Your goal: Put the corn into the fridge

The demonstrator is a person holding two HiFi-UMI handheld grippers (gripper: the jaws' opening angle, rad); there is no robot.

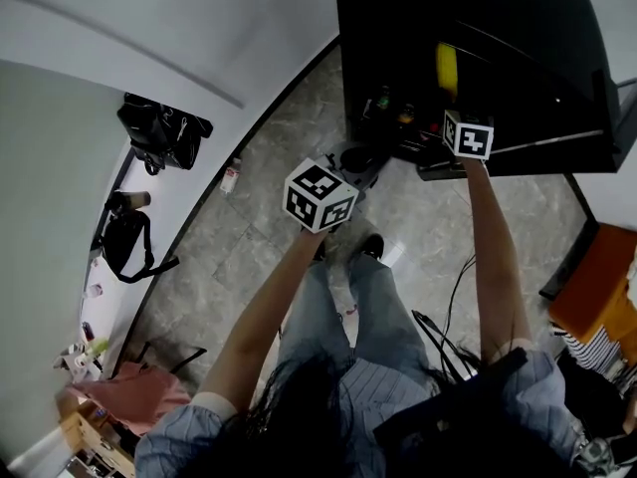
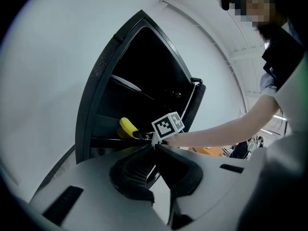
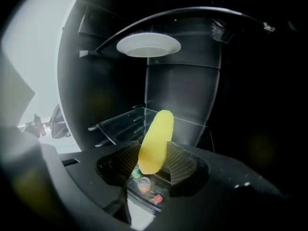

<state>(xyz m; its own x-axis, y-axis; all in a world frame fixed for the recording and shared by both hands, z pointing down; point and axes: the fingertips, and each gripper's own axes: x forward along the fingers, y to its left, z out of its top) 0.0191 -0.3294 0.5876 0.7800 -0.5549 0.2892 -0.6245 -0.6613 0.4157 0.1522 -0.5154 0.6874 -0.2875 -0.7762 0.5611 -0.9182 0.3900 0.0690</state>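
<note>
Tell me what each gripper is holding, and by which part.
The right gripper has its jaws on the corn, at its near end; the rest juts into the fridge. The left gripper holds nothing.

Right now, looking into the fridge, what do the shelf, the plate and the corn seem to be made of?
The shelf looks like clear glass or hard plastic, glossy: you see through it and its edges glint. The plate is plain white and smooth, ceramic or plastic; I can't tell which. The corn is evenly yellow with no kernels showing, so possibly a plastic toy.
</note>
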